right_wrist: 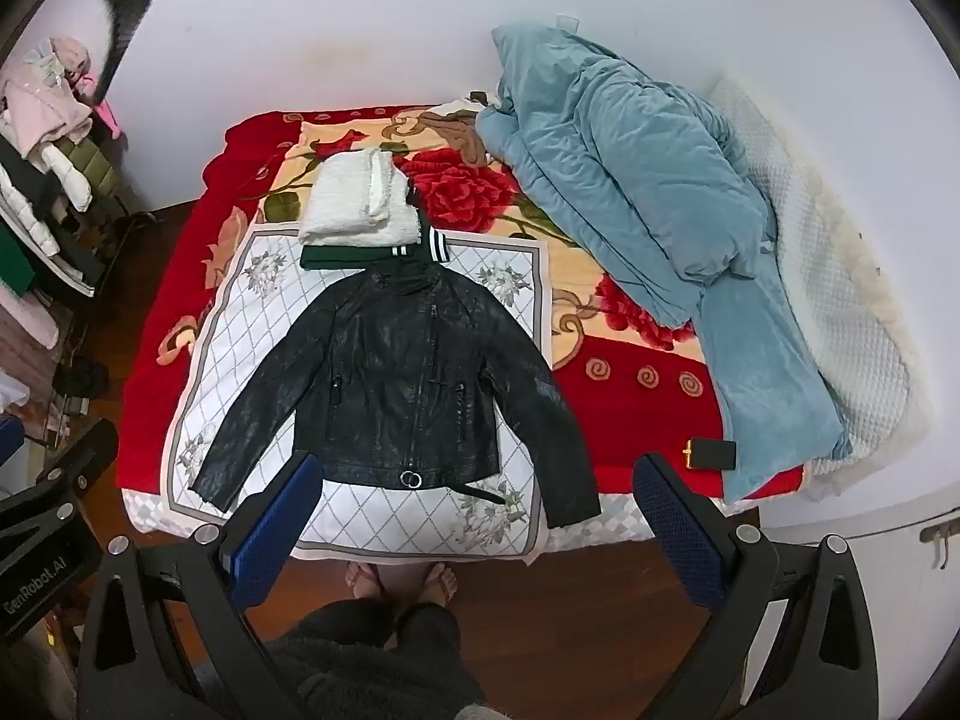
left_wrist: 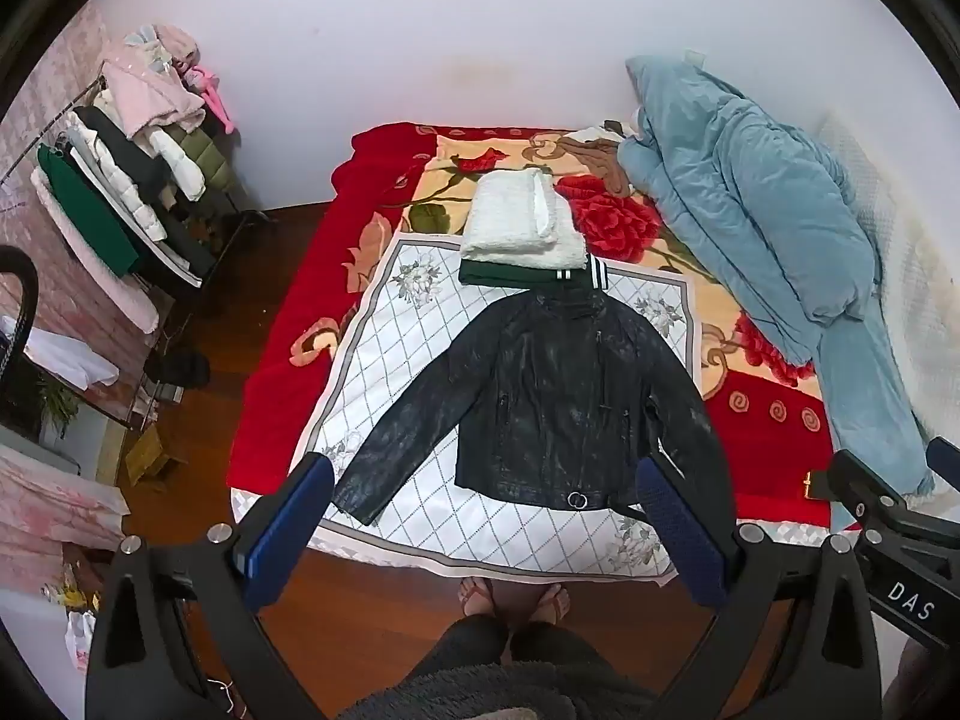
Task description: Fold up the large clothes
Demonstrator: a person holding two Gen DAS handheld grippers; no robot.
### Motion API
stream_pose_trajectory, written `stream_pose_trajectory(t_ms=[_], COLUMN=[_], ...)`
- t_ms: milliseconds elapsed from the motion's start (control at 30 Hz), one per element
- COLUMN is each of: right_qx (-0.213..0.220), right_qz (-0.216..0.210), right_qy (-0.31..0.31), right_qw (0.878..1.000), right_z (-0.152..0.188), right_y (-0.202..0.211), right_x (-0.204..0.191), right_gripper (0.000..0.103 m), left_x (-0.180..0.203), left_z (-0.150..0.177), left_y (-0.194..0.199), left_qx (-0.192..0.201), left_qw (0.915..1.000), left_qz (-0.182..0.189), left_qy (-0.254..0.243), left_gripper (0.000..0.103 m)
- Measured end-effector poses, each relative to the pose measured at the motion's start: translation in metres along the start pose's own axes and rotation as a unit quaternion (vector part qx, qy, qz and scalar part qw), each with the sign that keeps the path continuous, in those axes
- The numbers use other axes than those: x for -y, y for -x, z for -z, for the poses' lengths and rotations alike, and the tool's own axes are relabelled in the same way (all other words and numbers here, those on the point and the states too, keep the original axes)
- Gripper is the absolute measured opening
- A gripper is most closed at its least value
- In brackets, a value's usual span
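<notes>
A black leather jacket (left_wrist: 552,396) lies flat and face up on a white quilted cloth (left_wrist: 420,312) on the bed, sleeves spread out; it also shows in the right wrist view (right_wrist: 396,384). Behind its collar sits a folded white garment (left_wrist: 522,222) on a folded green one (left_wrist: 510,273). My left gripper (left_wrist: 486,516) is open and empty, held high above the jacket's hem. My right gripper (right_wrist: 480,516) is open and empty too, above the bed's near edge.
A crumpled blue duvet (left_wrist: 762,204) fills the bed's right side. A small black and yellow item (right_wrist: 711,453) lies by it. A clothes rack (left_wrist: 120,180) stands left. The red flowered blanket (left_wrist: 288,324) covers the bed. The person's feet (left_wrist: 510,597) stand at the bed's foot.
</notes>
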State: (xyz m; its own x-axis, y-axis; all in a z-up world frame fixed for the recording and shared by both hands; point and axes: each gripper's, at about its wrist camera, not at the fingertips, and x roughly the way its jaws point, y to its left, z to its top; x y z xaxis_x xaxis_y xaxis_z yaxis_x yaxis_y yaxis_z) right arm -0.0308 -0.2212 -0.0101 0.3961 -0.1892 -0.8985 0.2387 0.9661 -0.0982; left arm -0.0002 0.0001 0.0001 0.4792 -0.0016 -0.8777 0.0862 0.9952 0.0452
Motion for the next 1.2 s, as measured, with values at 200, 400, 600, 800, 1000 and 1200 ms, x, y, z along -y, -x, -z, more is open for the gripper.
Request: stream_pose_trajectory(t_ms=[200,400,600,800,1000,1200], right_qx=[0.002,0.004,0.008,0.007,0.009,0.012], right_qz=[-0.003,-0.001,-0.001,0.0,-0.002,-0.003], right_qy=[-0.002,-0.003,-0.002,0.0,0.002,0.004], right_qw=[1.0,1.0,1.0,1.0,1.0,1.0], right_z=[0.0,-0.002,-0.003,-0.001,-0.005,-0.009], right_y=[0.003,0.004,0.011,0.013,0.018,0.024], right_x=[0.002,0.002,0.003,0.002,0.011,0.013], right_gripper=[0.103,0.103,0.103,0.103,0.103,0.103], left_x=[0.001,-0.001,0.007,0.003,0.003,0.005], left_z=[0.0,-0.001,-0.005,0.005,0.001,0.0], left_y=[0.0,0.004,0.012,0.009,0.011,0.01], left_qx=[-0.001,0.002,0.002,0.003,0.008,0.009], left_qw=[1.0,1.0,1.0,0.9999,0.9998,0.9998], left_qz=[0.001,0.002,0.006,0.013,0.015,0.013], left_qy=[0.0,0.002,0.002,0.008,0.008,0.008], left_gripper=[0.103,0.103,0.103,0.103,0.103,0.103])
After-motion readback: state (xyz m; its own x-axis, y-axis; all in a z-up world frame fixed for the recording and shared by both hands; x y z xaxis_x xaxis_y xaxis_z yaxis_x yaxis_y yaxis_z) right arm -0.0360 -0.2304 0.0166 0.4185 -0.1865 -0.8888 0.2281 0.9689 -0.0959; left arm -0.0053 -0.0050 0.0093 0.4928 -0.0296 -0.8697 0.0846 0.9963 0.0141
